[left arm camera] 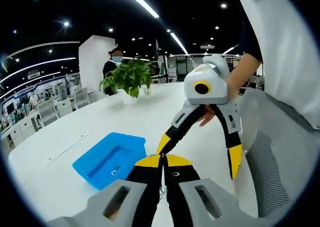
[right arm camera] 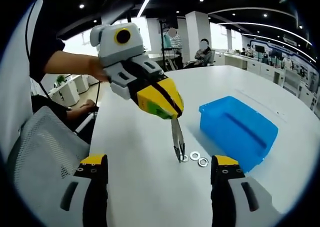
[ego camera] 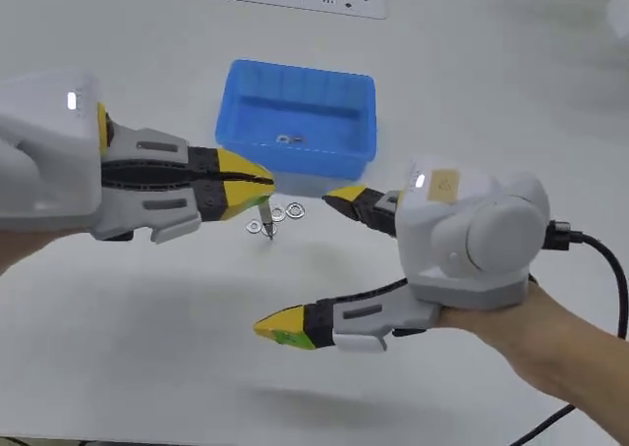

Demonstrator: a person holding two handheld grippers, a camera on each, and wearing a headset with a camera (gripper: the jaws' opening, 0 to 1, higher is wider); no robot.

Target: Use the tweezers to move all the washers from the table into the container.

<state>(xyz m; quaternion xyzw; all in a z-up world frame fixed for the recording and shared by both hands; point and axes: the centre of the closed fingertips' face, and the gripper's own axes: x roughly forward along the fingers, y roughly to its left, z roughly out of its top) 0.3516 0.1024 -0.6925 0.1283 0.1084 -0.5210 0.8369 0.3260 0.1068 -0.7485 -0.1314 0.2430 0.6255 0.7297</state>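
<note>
Surface: white tabletop (ego camera: 147, 328). A blue rectangular plastic container (ego camera: 300, 112) sits open on it, just behind the work spot.

Left gripper (ego camera: 263, 183): jaws clenched on slim metal tweezers (ego camera: 266, 213), which point down at the table.

Right gripper (ego camera: 295, 259): jaws spread wide, grasping nothing, hovering beside the work spot.

The tweezer tips are at, or just above, the nearest of three small flat metal washers (right arm camera: 195, 155). Contact cannot be resolved. The three lie in a tight row on the table just in front of the container, outside it.

Small metal pieces (ego camera: 286, 139) lie on the container floor. They are probably washers already delivered; the count is unclear.

Judgement: task partly done. Three washers are left to move. The pick of the nearest one is in hand, and it is not yet lifted.
</note>
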